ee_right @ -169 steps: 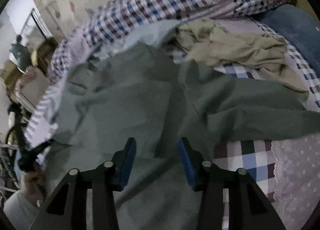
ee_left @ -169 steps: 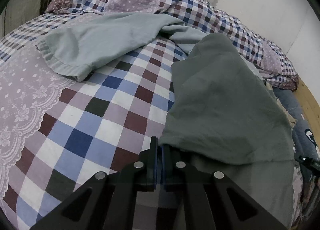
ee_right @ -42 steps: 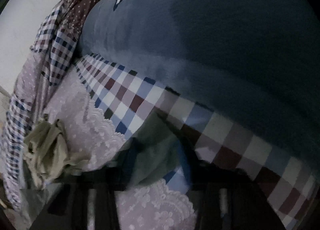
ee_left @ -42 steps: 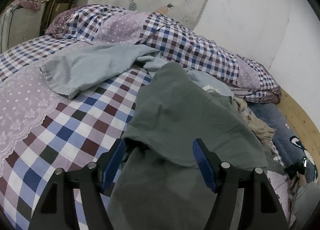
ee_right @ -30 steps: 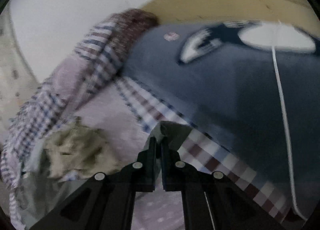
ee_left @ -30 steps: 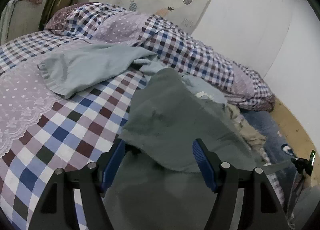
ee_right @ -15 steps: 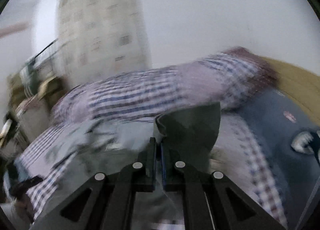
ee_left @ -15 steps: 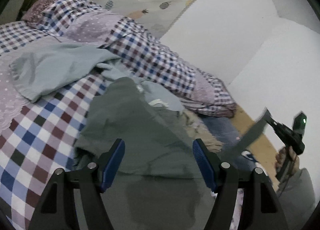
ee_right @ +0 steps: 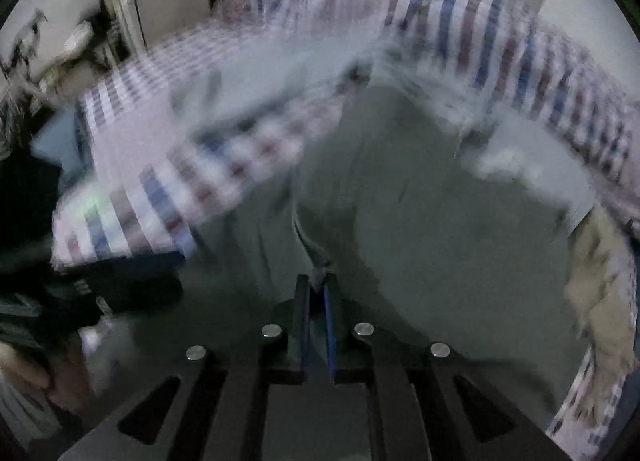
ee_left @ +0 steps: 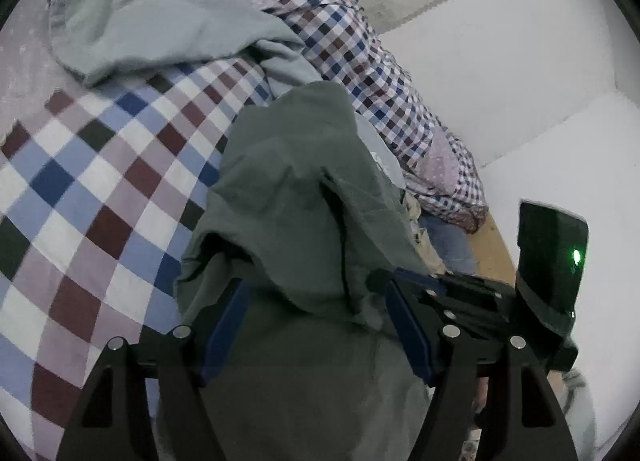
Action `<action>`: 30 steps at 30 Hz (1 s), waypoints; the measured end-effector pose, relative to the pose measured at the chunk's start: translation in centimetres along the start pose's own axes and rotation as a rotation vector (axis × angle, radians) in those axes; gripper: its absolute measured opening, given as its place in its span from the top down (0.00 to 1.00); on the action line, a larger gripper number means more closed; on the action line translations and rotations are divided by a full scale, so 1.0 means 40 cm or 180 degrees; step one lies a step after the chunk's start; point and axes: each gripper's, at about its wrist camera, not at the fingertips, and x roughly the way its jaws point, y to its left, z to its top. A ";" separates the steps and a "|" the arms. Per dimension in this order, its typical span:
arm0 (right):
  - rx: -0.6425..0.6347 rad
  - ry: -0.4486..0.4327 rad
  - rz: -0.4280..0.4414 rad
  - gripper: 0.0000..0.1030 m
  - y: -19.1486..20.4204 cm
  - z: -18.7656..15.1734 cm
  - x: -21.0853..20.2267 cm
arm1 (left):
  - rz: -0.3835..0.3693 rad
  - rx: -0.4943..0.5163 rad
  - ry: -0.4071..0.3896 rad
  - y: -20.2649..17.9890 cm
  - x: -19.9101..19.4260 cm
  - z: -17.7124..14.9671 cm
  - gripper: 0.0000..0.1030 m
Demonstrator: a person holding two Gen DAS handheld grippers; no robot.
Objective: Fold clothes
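Dark grey-green garment (ee_left: 292,197) lay bunched on the checked bedspread (ee_left: 92,189), a folded-over layer on top and a seam or placket ridge running down its middle. Left wrist view was sharp; right wrist view was motion-blurred, so detail there was poor.

Right gripper (ee_right: 316,293): blue pads pressed together with a pinch of the garment's (ee_right: 420,197) edge between them, cloth rising straight out of the tips. Only the right view showed that clamp. In the left view the right gripper (ee_left: 404,281) appeared side-on at the garment's right edge, its tips buried in cloth, with a black unit (ee_left: 550,257) behind it showing a green light.

Left gripper (ee_left: 316,321): fingers wide apart, straddling the near fold of the garment; cloth lay between the pads but neither pad (ee_left: 224,321) closed on it.

Left view only: pale grey-blue garment (ee_left: 160,25) spread further up the bed, rolled checked quilt (ee_left: 360,53) along the white wall (ee_left: 500,61), wooden floor strip (ee_left: 496,249) beside the bed.

Right view only: beige crumpled cloth (ee_right: 596,277) at the right of the dark garment, blurred furniture (ee_right: 160,1) in the upper left, and part of a hand (ee_right: 24,373) at the lower left edge.
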 end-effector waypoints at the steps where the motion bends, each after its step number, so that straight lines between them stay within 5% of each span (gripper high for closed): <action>1: -0.0007 -0.0011 0.0013 0.91 -0.004 -0.007 -0.003 | -0.0007 0.0005 -0.0005 -0.001 0.003 0.000 0.28; 2: 0.0025 -0.0091 0.0034 0.87 -0.017 -0.012 -0.021 | -0.0014 0.0010 -0.0009 -0.002 0.006 0.001 0.28; 4: 0.0148 -0.0272 0.0053 0.48 -0.050 -0.012 -0.060 | -0.0011 -0.0011 -0.0009 0.002 0.013 0.000 0.28; 5: 0.0231 -0.0390 0.0058 0.43 -0.071 -0.006 -0.081 | 0.0002 -0.0041 -0.0002 0.007 0.018 -0.001 0.28; 10: 0.0274 -0.0511 0.0087 0.39 -0.108 0.045 -0.100 | 0.0043 -0.0226 0.0001 0.034 0.034 -0.007 0.28; 14: -0.0363 -0.0474 -0.0211 0.39 -0.022 0.076 -0.048 | 0.0046 -0.0327 -0.0022 0.049 0.027 -0.010 0.28; 20: -0.1356 -0.0141 -0.0795 0.45 0.073 0.117 0.086 | 0.0026 -0.0415 -0.0046 0.063 0.019 -0.005 0.28; 25: -0.1432 0.0004 -0.0841 0.99 0.063 0.121 0.123 | 0.0001 -0.0469 -0.0060 0.071 0.010 -0.005 0.28; 30: -0.1563 -0.0196 -0.0633 1.00 0.086 0.118 0.031 | -0.0022 -0.0503 -0.0101 0.086 0.005 0.000 0.28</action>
